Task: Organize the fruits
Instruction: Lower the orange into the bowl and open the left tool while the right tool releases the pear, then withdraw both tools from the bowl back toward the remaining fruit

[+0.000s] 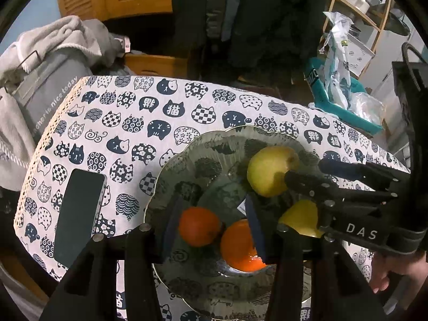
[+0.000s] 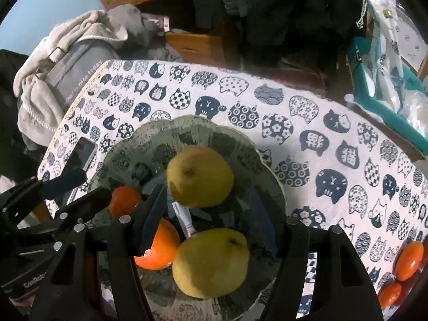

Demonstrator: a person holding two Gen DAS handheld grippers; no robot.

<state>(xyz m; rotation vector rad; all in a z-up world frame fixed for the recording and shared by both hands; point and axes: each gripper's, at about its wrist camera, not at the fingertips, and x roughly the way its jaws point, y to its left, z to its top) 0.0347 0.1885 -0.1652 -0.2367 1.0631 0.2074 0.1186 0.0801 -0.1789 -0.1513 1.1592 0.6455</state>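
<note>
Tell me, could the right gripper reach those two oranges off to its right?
Probably not yet: the right gripper is shut on the near pear. Once freed, nothing stands between it and the oranges.

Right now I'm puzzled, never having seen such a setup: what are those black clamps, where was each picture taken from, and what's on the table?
No robot here: a person carries two grippers, each with a wide-angle camera looking along its two fingers. One picture is from the left gripper, the other from the right gripper. On the cat-print tablecloth sit a glass plate and a phone. The plate holds two oranges and two pears. The right fingers are shut on the near pear; the left fingers straddle an orange without clearly pressing it.
</note>
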